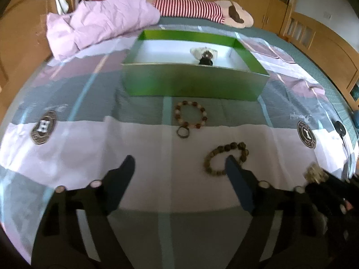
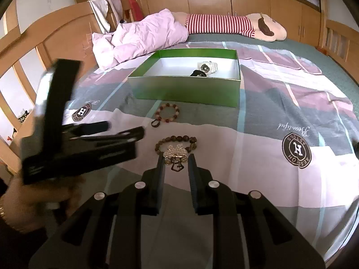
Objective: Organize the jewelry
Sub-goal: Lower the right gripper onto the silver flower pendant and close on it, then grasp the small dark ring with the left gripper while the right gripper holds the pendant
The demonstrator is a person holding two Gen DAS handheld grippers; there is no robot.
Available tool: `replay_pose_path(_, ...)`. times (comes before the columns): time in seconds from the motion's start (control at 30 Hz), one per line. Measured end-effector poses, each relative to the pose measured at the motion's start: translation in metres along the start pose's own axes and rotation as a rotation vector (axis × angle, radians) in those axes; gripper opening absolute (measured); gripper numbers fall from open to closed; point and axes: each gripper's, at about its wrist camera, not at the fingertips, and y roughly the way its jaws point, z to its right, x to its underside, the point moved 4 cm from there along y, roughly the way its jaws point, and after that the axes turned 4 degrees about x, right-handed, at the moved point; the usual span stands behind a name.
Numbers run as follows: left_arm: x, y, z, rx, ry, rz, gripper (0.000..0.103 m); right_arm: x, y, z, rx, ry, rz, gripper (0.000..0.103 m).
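Green cardboard, white inside: an open box (image 2: 186,89) sits on the bed's patchwork cover (image 2: 258,139), and in it lie a white watch (image 2: 207,66) and a small black piece (image 2: 198,73) touching it (what that piece is I cannot tell). Just in front of the box, on the cover, rests a bracelet of mixed pale and red-brown beads (image 2: 167,113), with a dark ring (image 2: 155,123) touching its near edge. Nearer the cameras lies a bracelet of dull brown beads (image 1: 224,158).

Right tongs (image 2: 176,158) are closed down on a pearly flower-shaped brooch (image 2: 175,153), which is pinched between the two tips with a dark clasp hanging under it, above the brown bracelet.

Left tongs (image 1: 179,163) stand spread wide with nothing between them, the right-hand finger (image 1: 235,174) over the brown bracelet's loop. From the right camera they appear blurred at the left, gripped by a hand (image 2: 33,199).
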Motion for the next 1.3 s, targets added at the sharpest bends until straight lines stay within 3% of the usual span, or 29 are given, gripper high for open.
replay_pose_path(0.23, -0.013, 0.06, -0.005, 0.001, -0.02, -0.079, 0.055, 0.0, 0.002, 0.005, -0.012, 0.007, -0.02, 0.021)
replay_pose_path(0.37, -0.018, 0.078, -0.011, -0.008, -0.042, -0.096, 0.053, 0.0, 0.002, 0.008, -0.016, 0.016, -0.024, 0.021)
replay_pose_path(0.63, -0.019, 0.088, -0.004, -0.064, 0.031, -0.09, 0.049, 0.0, 0.006, 0.008, -0.025, 0.021, -0.037, 0.021)
replay_pose_path(0.7, -0.021, 0.088, -0.005, -0.072, 0.041, -0.091, 0.043, 0.0, 0.006, 0.007, -0.028, 0.02, -0.038, 0.021)
replay_pose_path(0.83, -0.023, 0.087, -0.012, -0.067, 0.012, -0.083, 0.019, 0.002, 0.007, 0.007, -0.03, 0.014, -0.045, 0.021)
replay_pose_path(1.0, -0.024, 0.085, -0.011, -0.068, 0.029, -0.075, 0.019, 0.001, 0.008, 0.008, -0.028, 0.017, -0.045, 0.021)
replay_pose_path(1.3, -0.028, 0.072, -0.044, -0.096, -0.045, -0.052, 0.019, 0.0, 0.008, 0.007, -0.031, 0.013, -0.043, 0.021)
